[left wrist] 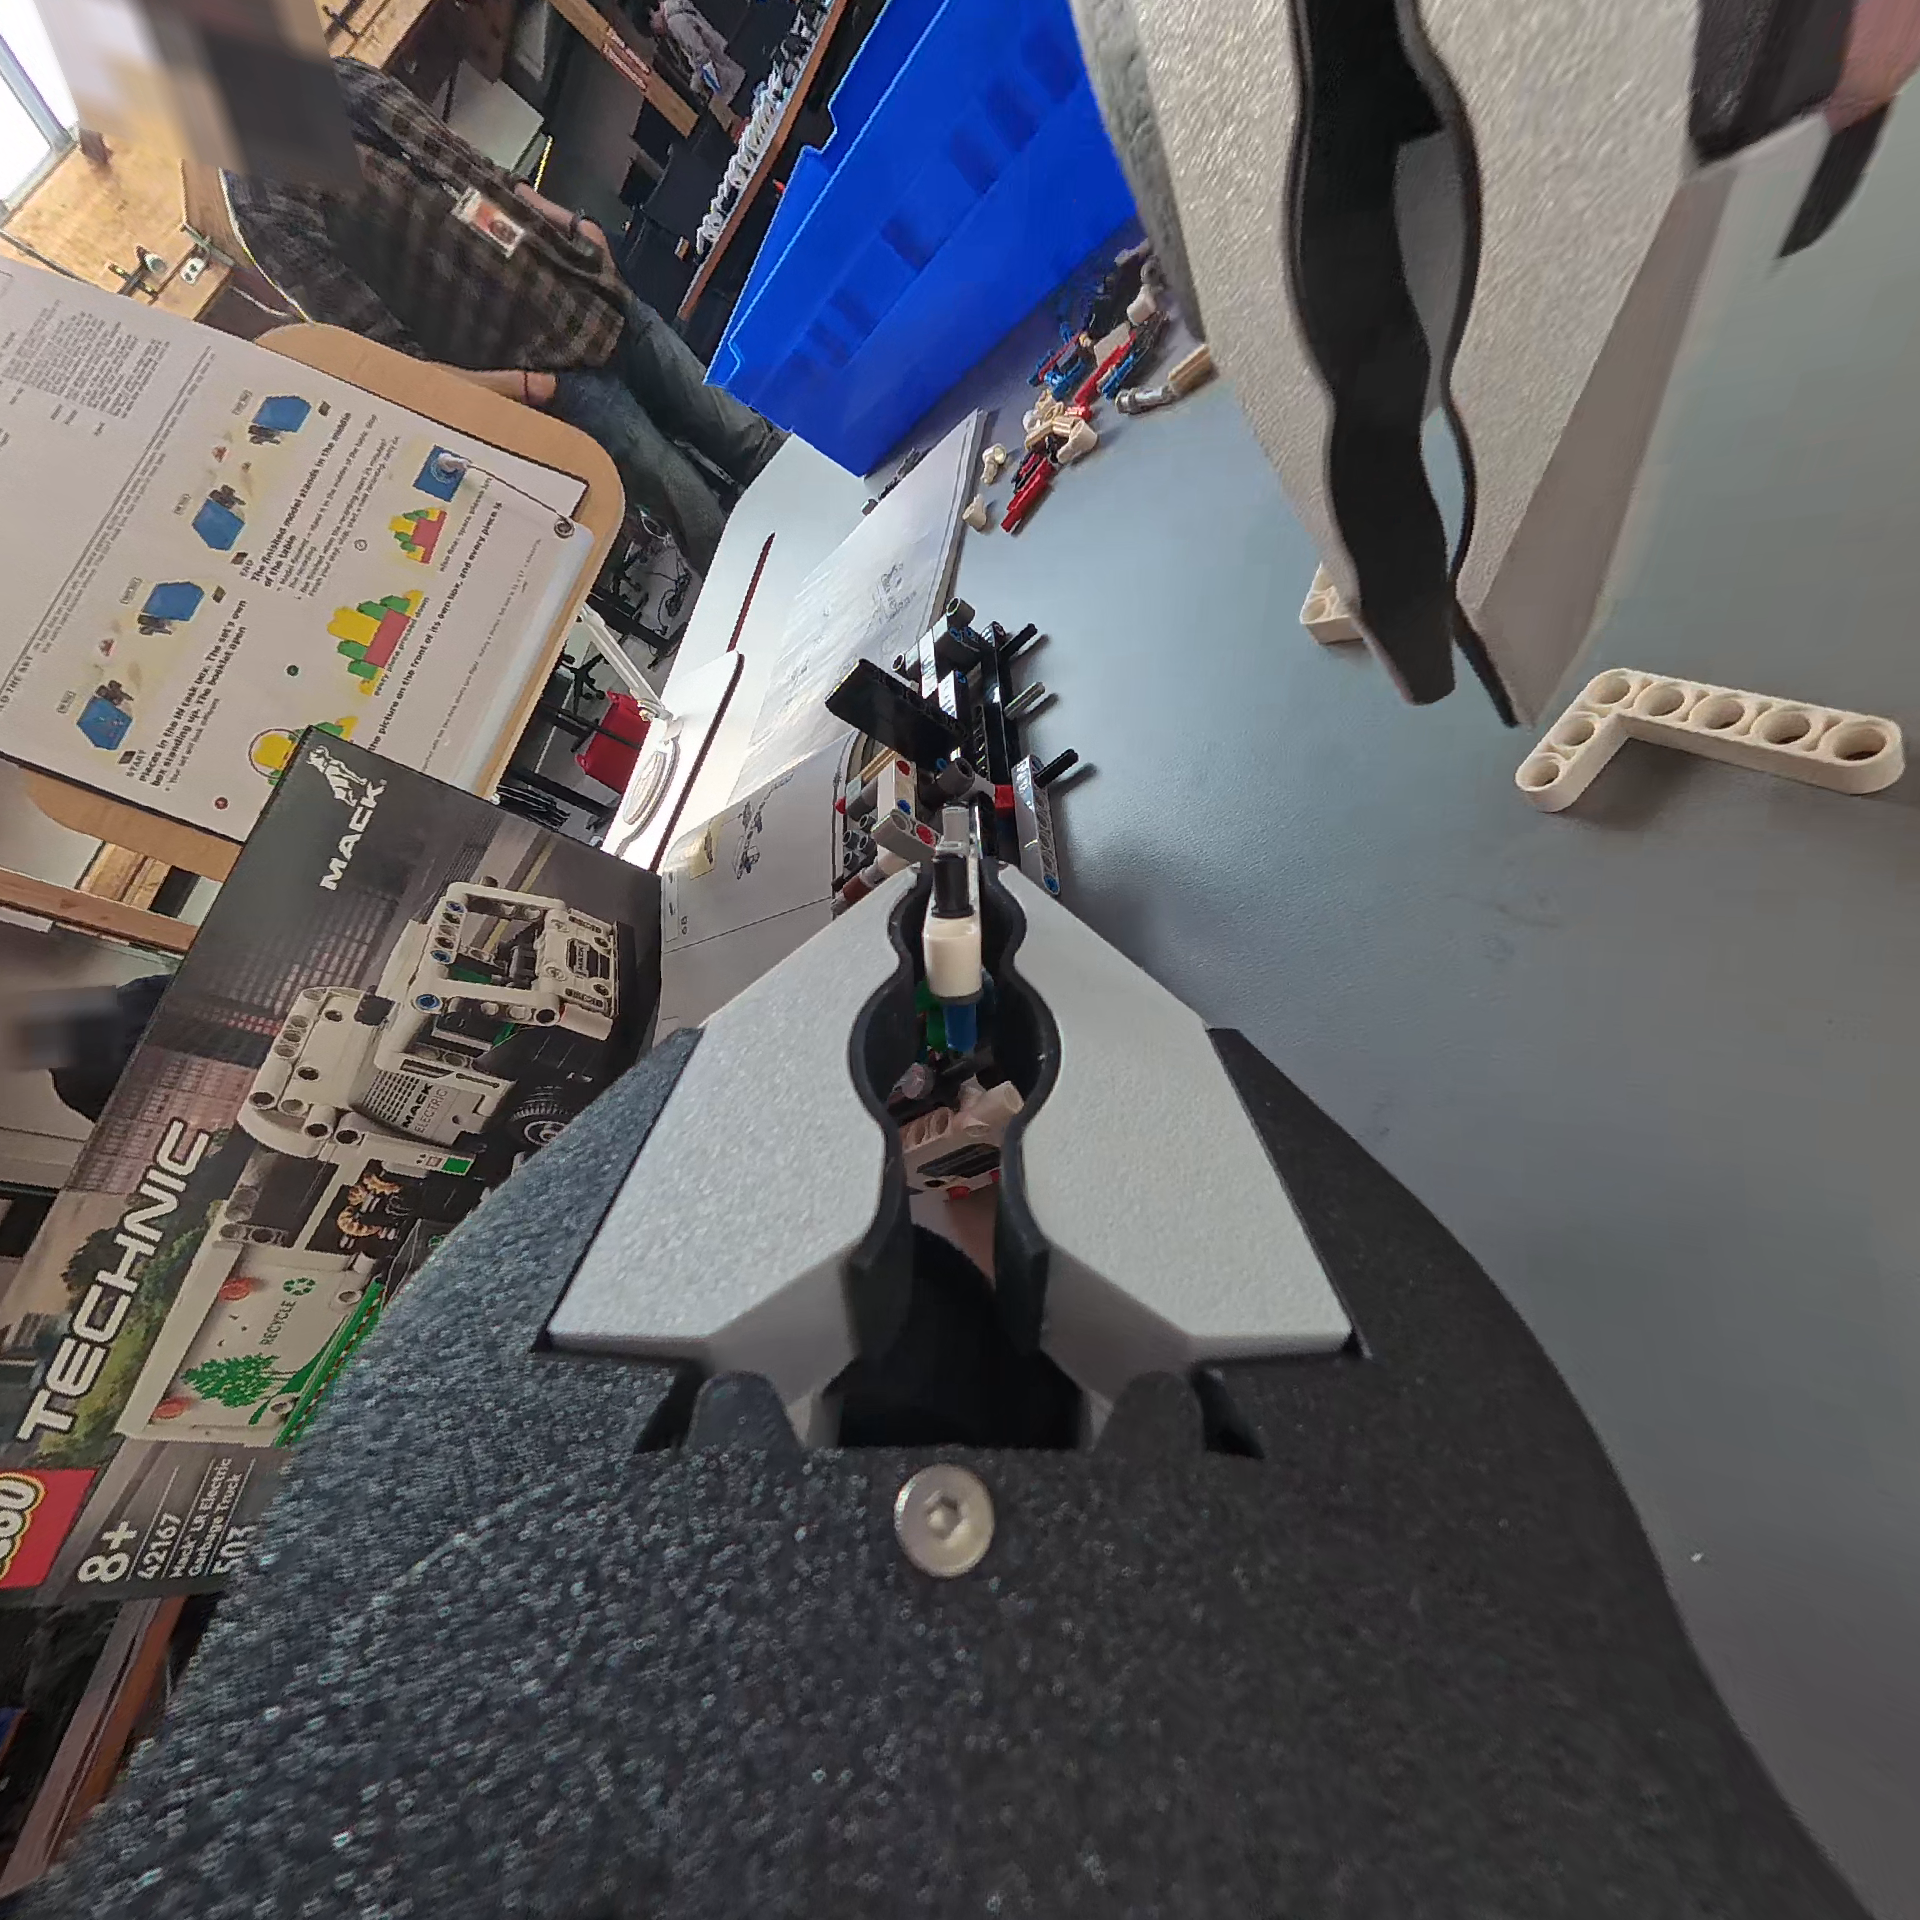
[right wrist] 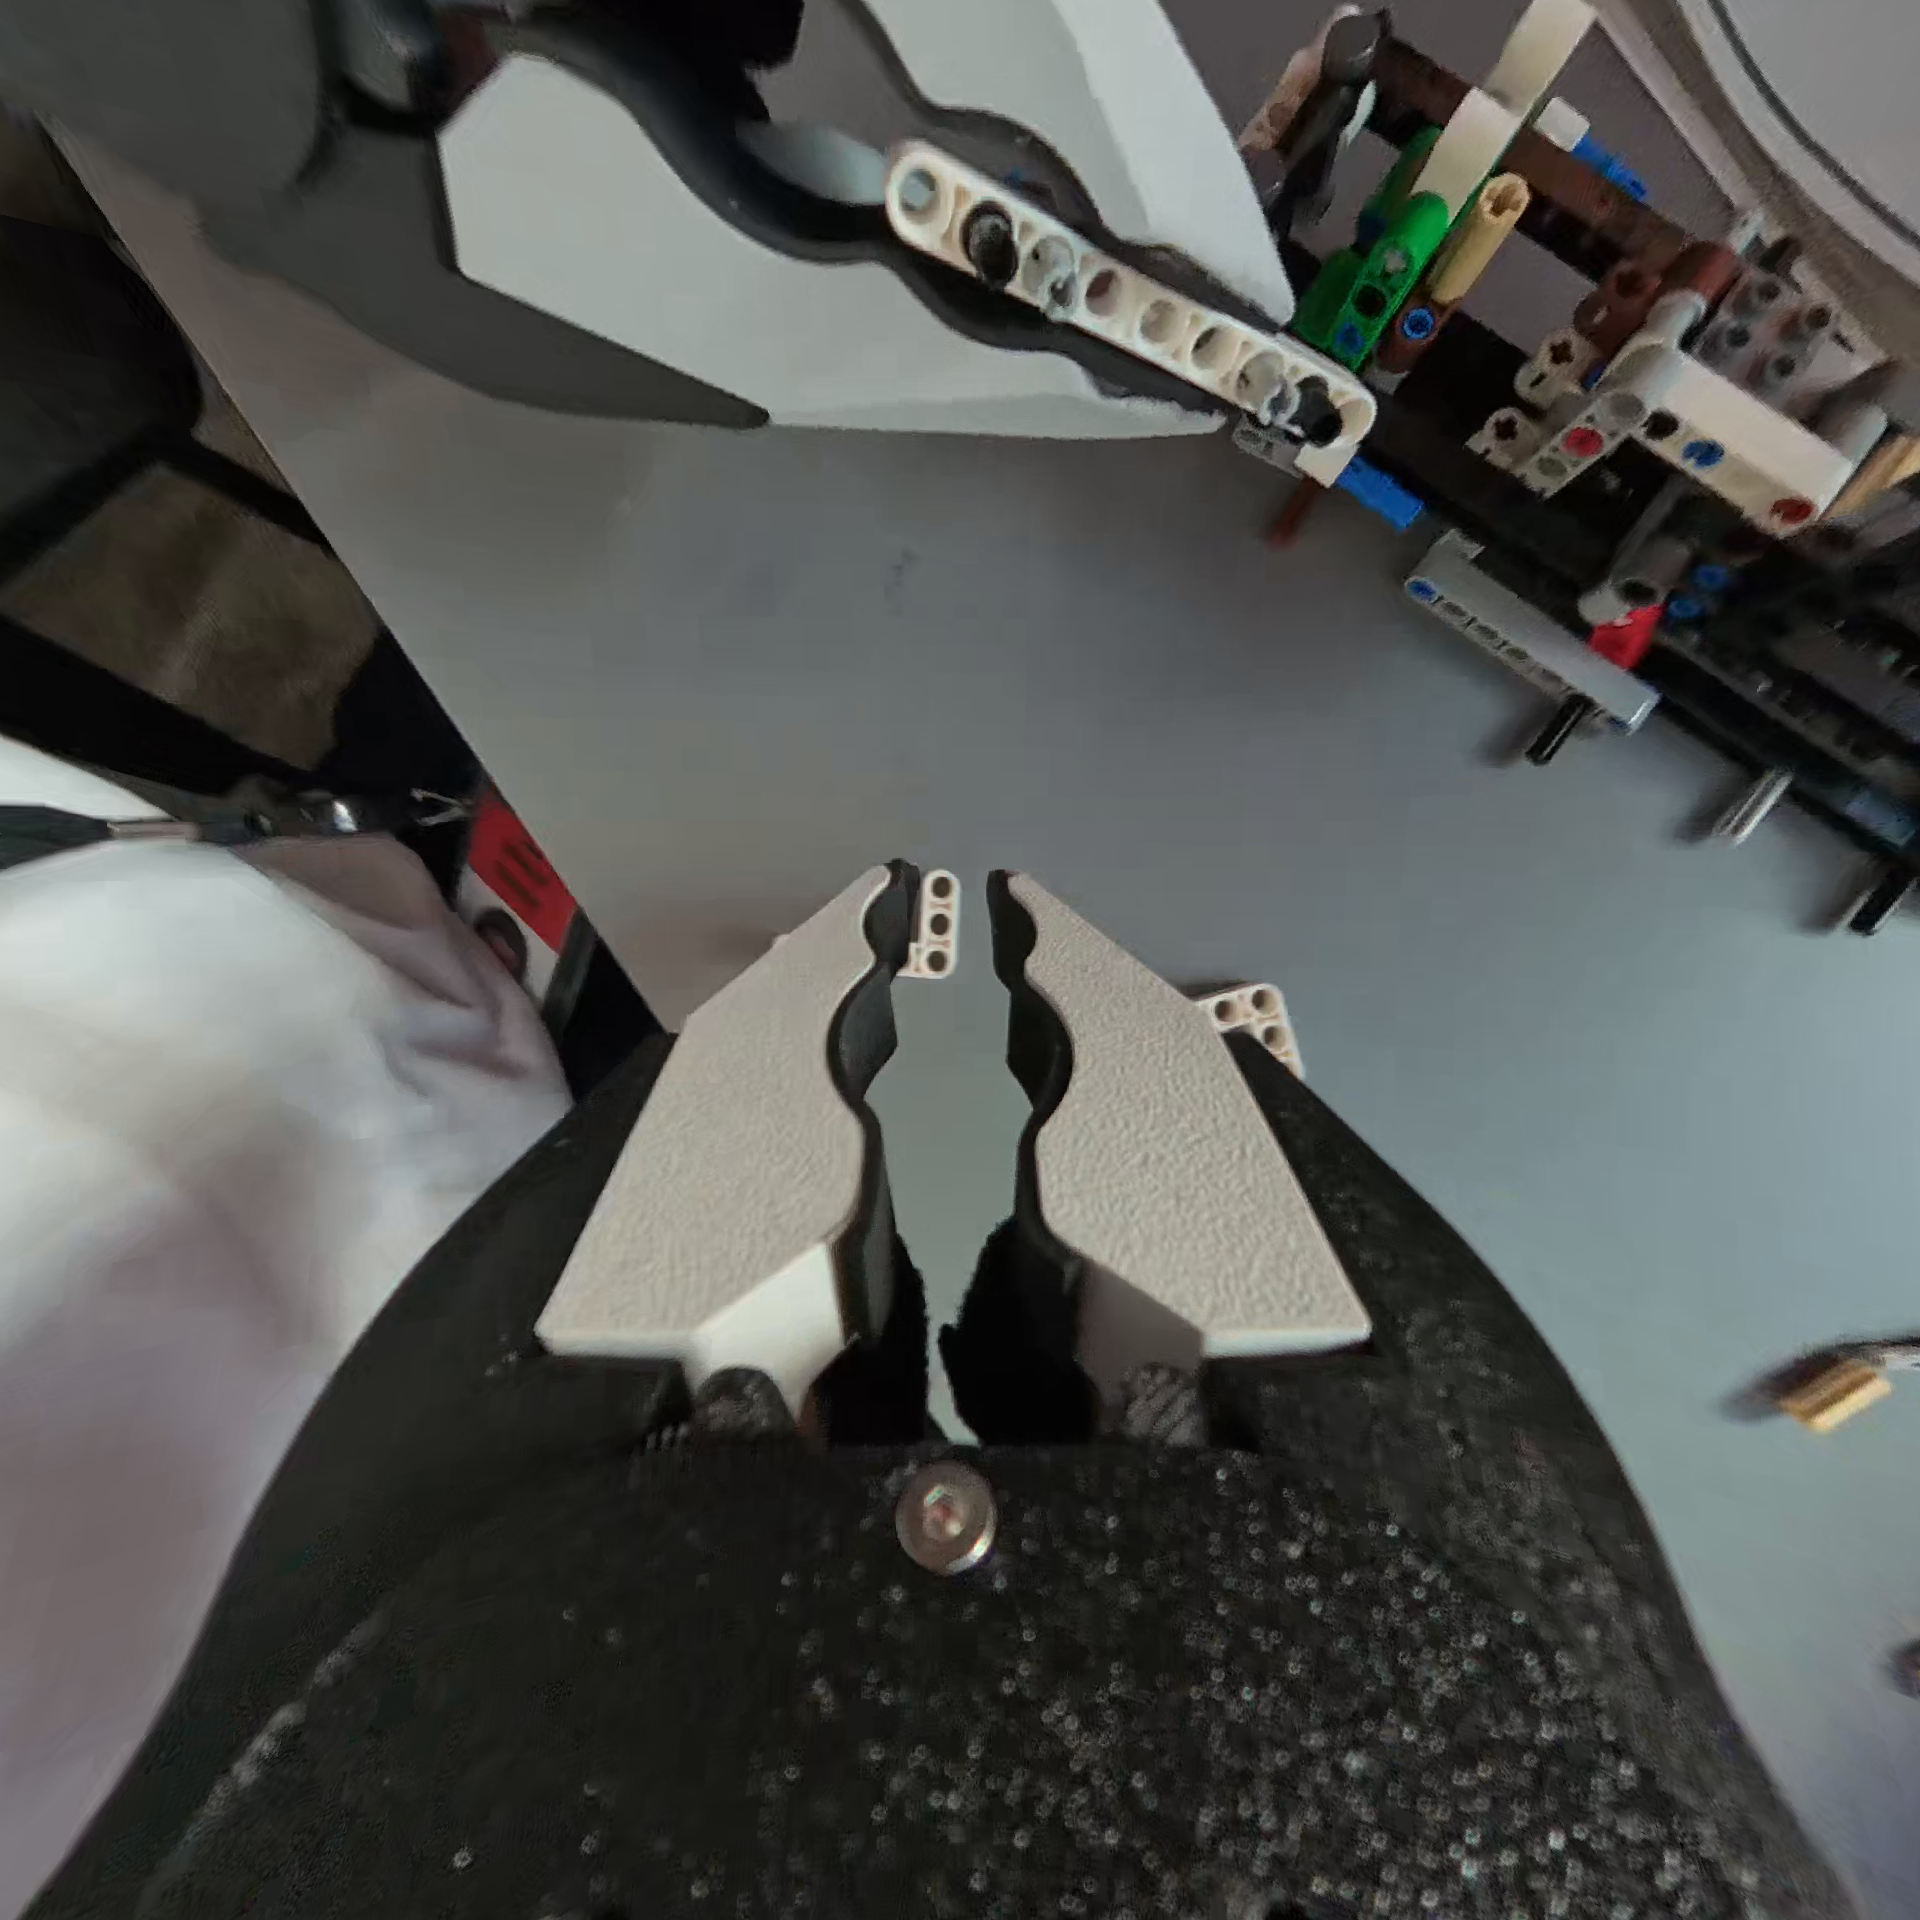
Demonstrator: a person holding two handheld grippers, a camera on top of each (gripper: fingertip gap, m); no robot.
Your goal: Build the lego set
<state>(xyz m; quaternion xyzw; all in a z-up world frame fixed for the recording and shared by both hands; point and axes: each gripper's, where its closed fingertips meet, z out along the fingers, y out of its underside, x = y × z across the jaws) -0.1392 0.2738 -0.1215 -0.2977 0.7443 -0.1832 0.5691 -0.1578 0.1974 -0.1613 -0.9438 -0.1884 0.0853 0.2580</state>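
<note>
Right wrist view: right gripper [right wrist: 943,883], fingers spread, hovers over a small white beam [right wrist: 938,924] on the grey table [right wrist: 727,644]. Left gripper [right wrist: 1262,400] pinches the truck chassis' [right wrist: 1621,416] long white beam [right wrist: 1122,301] — best kept steady — while the right centres before closing.

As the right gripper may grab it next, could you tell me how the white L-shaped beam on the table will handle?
The L-shaped beam looks like rigid, hole-riddled plastic: probably stiff and light. Lying flat on the table, it should slide rather than roll if pushed. Its thin smooth edges might slip in the open right gripper.
</note>
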